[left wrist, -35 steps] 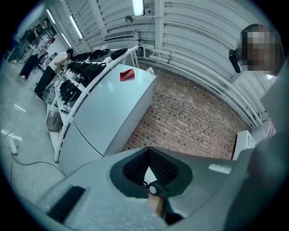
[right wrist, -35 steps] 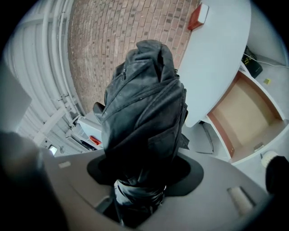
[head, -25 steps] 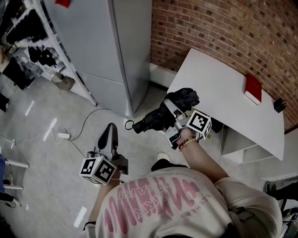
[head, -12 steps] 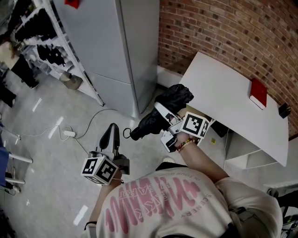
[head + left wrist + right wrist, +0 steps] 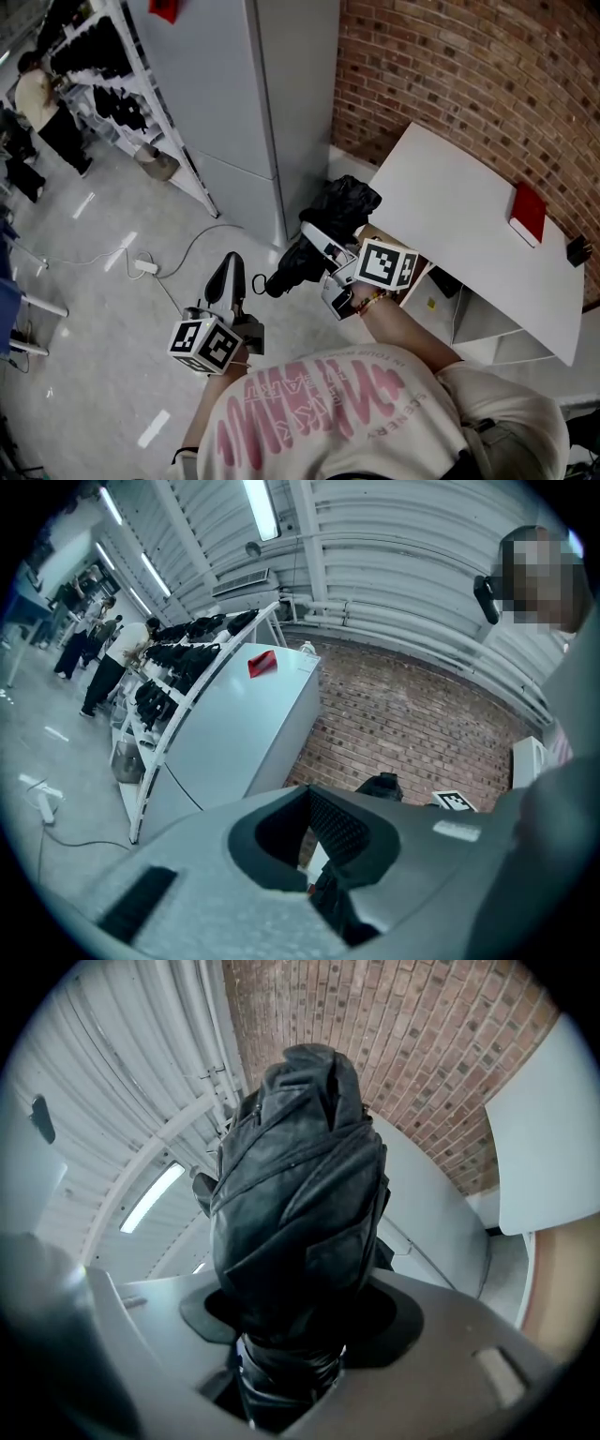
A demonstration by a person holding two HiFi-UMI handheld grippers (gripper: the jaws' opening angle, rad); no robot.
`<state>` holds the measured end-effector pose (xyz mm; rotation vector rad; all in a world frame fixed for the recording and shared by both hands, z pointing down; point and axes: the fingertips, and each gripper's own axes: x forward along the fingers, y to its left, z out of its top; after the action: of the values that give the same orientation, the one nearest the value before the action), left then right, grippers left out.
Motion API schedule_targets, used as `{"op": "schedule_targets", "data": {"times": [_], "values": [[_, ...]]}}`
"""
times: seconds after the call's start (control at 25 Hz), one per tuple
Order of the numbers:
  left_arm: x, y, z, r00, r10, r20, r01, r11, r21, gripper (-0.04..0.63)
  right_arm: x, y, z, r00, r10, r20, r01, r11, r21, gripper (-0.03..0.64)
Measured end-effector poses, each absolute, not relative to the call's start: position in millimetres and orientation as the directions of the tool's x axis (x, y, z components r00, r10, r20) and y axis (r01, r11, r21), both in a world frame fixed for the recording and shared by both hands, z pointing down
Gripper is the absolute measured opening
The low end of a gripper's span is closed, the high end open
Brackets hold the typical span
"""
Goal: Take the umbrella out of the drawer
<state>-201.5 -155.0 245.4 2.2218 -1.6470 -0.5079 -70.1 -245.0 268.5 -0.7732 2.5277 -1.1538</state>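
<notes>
The white table (image 5: 469, 225) stands against the brick wall (image 5: 450, 66), a narrow gap between its near corner and the grey cabinet (image 5: 272, 94); open floor (image 5: 112, 309) lies beyond. Just off the table's edge the right gripper (image 5: 324, 268) pinches the folded black umbrella (image 5: 343, 202). Farther out, the left gripper (image 5: 228, 279) has its jaws pressed together, empty.
</notes>
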Motion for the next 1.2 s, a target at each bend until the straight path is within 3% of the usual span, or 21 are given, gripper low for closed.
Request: {"op": "schedule_targets", "data": {"times": [0.48, 1.2], "values": [[-168.5, -175.3, 243.5, 0.202, -0.976, -0.078, -0.860, -0.215, 0.463, 0.002, -51.7, -265.3, 269.3, -0.854, -0.511, 0.097, -0.449, 0.630, -0.634, 0.270], [-139.3, -190.3, 273.6, 0.195, -0.981, -0.002, -0.877, -0.175, 0.448, 0.003, -13.7, -282.8, 315.2, -0.813, -0.531, 0.239, -0.561, 0.603, -0.567, 0.272]]}}
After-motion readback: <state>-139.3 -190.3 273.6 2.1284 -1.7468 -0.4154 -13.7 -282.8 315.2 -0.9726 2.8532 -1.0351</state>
